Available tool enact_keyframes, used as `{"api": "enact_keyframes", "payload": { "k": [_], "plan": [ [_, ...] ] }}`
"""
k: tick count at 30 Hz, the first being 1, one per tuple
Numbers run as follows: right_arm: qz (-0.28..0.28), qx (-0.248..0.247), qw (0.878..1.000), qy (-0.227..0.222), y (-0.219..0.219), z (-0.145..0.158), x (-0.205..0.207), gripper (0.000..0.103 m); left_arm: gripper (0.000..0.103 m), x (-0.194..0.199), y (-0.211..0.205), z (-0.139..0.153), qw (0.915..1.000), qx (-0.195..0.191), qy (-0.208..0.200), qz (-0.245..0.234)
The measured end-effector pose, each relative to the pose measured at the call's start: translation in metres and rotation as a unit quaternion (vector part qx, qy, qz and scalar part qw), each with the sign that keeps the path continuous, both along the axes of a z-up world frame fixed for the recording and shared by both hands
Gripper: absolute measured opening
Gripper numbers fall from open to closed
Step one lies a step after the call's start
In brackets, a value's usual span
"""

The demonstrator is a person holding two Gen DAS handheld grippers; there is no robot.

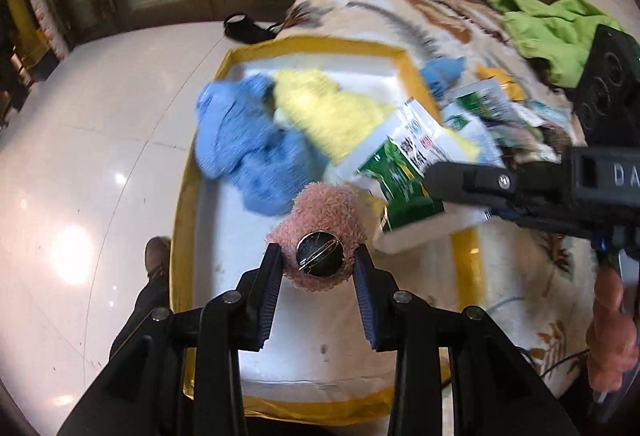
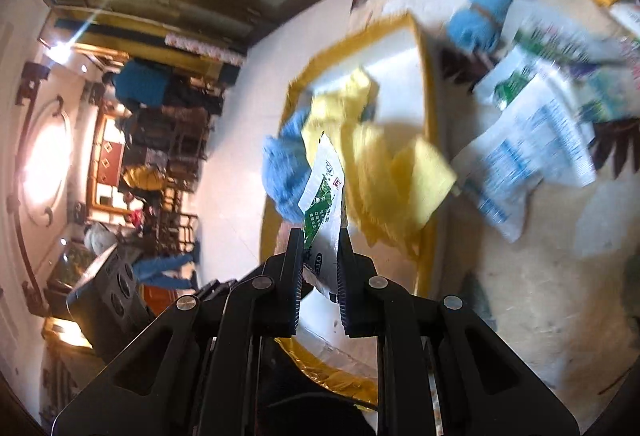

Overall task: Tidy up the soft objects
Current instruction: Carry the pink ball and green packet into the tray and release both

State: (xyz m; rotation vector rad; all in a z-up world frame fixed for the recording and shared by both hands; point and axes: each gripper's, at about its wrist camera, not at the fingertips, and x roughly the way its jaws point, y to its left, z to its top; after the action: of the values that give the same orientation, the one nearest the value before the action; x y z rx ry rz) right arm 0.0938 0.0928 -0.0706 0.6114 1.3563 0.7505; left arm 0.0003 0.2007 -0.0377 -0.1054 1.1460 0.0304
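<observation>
My left gripper (image 1: 318,256) is shut on a pink fuzzy item (image 1: 320,212) with a round metal pin back, held above a white foam box with yellow tape edges (image 1: 200,176). A blue cloth (image 1: 240,140) and a yellow cloth (image 1: 320,108) lie in the box. My right gripper (image 2: 320,240) is shut on a green-and-white sachet (image 2: 322,188), held over the box (image 2: 404,48). That gripper and sachet (image 1: 404,156) show at the right of the left wrist view.
Several more sachets (image 2: 532,140) and a small blue cloth (image 2: 484,12) lie on the patterned blanket (image 2: 540,296). A green garment (image 1: 552,32) and a black box (image 1: 608,76) sit at the far right. White tiled floor (image 1: 88,140) lies to the left.
</observation>
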Motion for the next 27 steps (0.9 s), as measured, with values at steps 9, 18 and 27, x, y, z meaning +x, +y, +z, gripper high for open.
{"api": "enact_keyframes", "payload": {
  "k": [9, 18, 27],
  "plan": [
    [0.014, -0.057, 0.998, 0.014, 0.015, -0.03, 0.0, 0.02, 0.057, 0.005, 0.008, -0.013, 0.9994, -0.006, 0.012, 0.033],
    [0.012, -0.075, 0.996, -0.039, 0.001, -0.003, -0.01, 0.042, 0.064, 0.0, 0.001, 0.0, 0.9994, 0.014, -0.008, 0.031],
    [-0.014, -0.052, 0.998, -0.043, -0.032, 0.01, -0.016, 0.042, 0.064, -0.001, -0.023, 0.017, 0.9985, 0.042, -0.033, 0.009]
  ]
}}
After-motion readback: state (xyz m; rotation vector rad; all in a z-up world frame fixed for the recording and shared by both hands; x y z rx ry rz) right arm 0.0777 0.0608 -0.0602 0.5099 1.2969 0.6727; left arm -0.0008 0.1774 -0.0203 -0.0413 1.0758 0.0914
